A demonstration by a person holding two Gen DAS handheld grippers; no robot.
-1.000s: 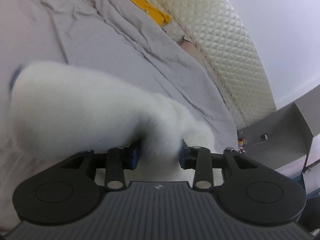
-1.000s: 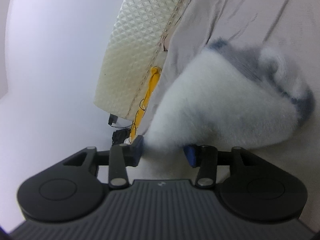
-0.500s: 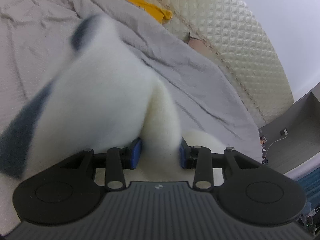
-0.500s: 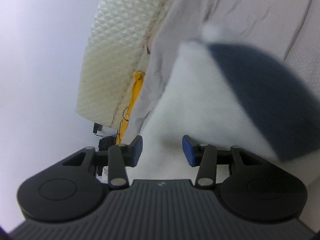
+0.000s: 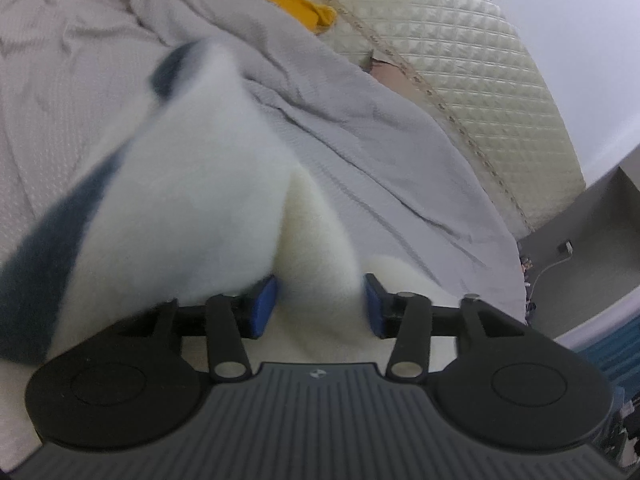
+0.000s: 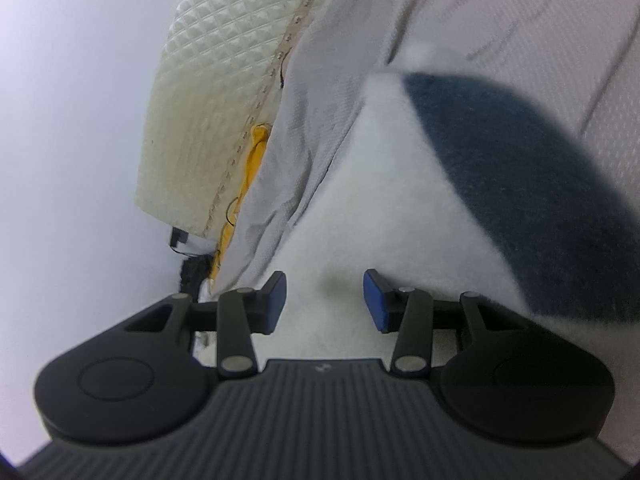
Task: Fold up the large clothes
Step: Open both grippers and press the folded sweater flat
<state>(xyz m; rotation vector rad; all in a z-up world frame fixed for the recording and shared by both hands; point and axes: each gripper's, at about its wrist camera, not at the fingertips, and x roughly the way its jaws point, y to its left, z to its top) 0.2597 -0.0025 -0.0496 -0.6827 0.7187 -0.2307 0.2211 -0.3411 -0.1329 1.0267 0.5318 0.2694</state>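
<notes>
A fluffy white garment (image 5: 188, 216) with a dark blue band (image 6: 520, 184) along one edge lies bunched on a bed, resting on a wrinkled pale grey bedsheet (image 5: 380, 148). Its pile is soft and blurred at the edges.

In the left wrist view, a raised ridge of the white garment stands between the two blue-padded fingers (image 5: 262, 306) of the left tool (image 5: 320, 306). The jaws have just been opening. The ridge rests close against the left-hand pad, while a narrow gap shows beside the right-hand pad, so the fabric is between the jaws without being pinched.

In the right wrist view, the right tool (image 6: 324, 306) sits low over the same garment, with white fleece filling the space between its blue fingers (image 6: 374, 306). The jaws stand partly apart, about as wide as the other tool's. Both pads appear clear of the fabric, with no fold squeezed between them, though the soft pile makes contact hard to judge.

Beyond the garment, the grey bedsheet spreads in creases toward a cream quilted headboard (image 5: 472, 64) with a diamond pattern. A strip of yellow cloth (image 5: 296, 0) lies between the sheet and the headboard. Past the headboard is a plain pale wall (image 6: 72, 100)
</notes>
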